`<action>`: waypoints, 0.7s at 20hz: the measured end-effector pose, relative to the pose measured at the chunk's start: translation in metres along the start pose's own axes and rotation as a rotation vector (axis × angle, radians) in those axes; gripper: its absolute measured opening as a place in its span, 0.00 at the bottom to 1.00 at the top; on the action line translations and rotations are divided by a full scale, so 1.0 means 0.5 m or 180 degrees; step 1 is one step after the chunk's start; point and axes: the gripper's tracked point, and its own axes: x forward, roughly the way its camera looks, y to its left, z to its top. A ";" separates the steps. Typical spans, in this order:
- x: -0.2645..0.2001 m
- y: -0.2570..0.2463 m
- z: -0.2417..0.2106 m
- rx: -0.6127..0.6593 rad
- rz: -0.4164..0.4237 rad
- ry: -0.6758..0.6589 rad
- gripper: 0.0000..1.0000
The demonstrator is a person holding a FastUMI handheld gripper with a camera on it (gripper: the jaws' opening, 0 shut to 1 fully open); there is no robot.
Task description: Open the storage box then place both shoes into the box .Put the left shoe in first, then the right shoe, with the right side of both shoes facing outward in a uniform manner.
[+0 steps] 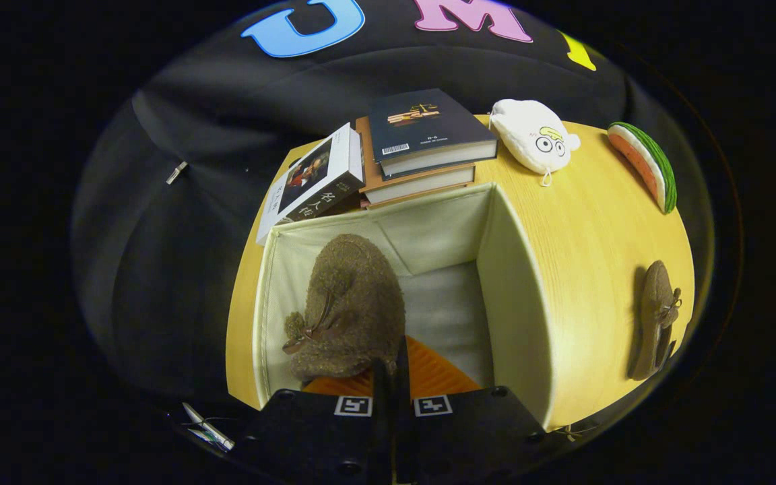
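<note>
Gripper (393,377): fingers drawn nearly together, clamped on the heel rim of the fuzzy brown shoe (347,310).
Held shoe: hangs inside the open storage box (516,283), toward its left wall, bow facing up and left; toe pointing away from the fingers.
Storage box: one, cream fabric lining, top open, standing on the yellow wooden table (597,229); orange ribbed surface (428,374) visible just ahead of the fingers, below the shoe.
Shoes: two in all; second shoe (657,320) lying on the table, well apart from the box, off to its right.
Books: three, stacked and leaning beyond the box; dark-covered book (425,128) on top.
Soft toys: two; white plush (536,135) beside the books, watermelon slice (647,165) further right.
Pose: angled steeply down into the box from above its near edge.
</note>
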 end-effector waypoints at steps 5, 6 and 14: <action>0.012 0.035 -0.018 -0.0052 0.0046 0.0011 0.08; 0.011 0.041 -0.020 -0.0038 0.0106 0.0039 0.08; -0.013 0.083 -0.053 -0.0275 0.0576 0.0129 0.88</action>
